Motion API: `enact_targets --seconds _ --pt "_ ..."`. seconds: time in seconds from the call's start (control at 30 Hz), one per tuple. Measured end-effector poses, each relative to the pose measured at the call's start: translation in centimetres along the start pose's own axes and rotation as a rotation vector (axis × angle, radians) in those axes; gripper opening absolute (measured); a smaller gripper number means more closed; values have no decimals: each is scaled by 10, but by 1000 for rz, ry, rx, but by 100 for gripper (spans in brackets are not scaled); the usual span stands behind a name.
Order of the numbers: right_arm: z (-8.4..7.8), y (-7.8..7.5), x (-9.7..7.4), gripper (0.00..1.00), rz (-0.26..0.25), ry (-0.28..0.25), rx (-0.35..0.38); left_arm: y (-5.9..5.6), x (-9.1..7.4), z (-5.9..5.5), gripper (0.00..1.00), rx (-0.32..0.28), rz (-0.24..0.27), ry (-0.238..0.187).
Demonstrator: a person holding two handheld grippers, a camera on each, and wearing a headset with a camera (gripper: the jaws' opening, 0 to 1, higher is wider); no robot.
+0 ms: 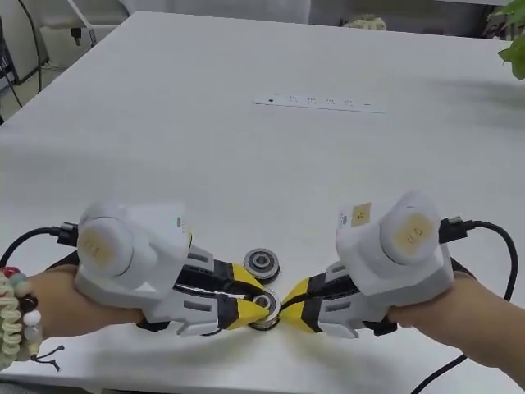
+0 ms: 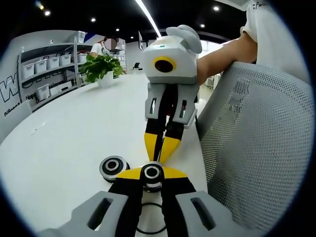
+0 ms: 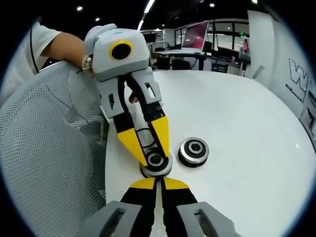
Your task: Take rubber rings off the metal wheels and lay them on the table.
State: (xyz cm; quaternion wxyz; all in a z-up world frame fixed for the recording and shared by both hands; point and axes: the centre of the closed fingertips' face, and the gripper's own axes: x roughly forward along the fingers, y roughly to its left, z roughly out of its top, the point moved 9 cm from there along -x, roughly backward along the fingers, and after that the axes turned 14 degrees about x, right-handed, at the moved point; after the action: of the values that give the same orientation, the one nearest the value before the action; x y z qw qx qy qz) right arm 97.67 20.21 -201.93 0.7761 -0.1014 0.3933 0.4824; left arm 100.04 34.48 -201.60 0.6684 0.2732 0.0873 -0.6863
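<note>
Left gripper (image 2: 152, 176) jaws pinching small round metal wheel (image 3: 156, 160), right gripper (image 3: 159, 183) jaws pressed together at its rim, black-ringed metal wheel (image 3: 193, 150) just beside.

Letter W (image 3: 297, 70) on wall (image 3: 274, 47)

White power strip (image 1: 318, 103) at far centre | leafy potted plant (image 2: 101, 67) | grey mesh chair back (image 2: 252, 143) | shelves of storage bins (image 2: 44, 79)

The left gripper (image 1: 258, 302) and right gripper (image 1: 285, 302) are pale grey with black arms and yellow tips, the metal wheels (image 1: 261, 263) silver and black, the table (image 1: 246, 148) plain white.
</note>
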Motion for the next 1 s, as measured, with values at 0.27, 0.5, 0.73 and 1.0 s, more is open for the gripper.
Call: enact_targets --seconds 0.27,0.5,0.73,1.0 --pt "1 -2 0 0 -3 10 93 0 0 0 8 -4 0 -2" --pt "4 1 1 0 -26 49 133 0 0 0 8 -1 -2 -4" --pt "2 -2 -3 0 -16 33 206 0 1 0 8 1 -1 -7" --pt "-2 -7 -8 0 37 -21 381 -1 1 0 8 3 -2 -7"
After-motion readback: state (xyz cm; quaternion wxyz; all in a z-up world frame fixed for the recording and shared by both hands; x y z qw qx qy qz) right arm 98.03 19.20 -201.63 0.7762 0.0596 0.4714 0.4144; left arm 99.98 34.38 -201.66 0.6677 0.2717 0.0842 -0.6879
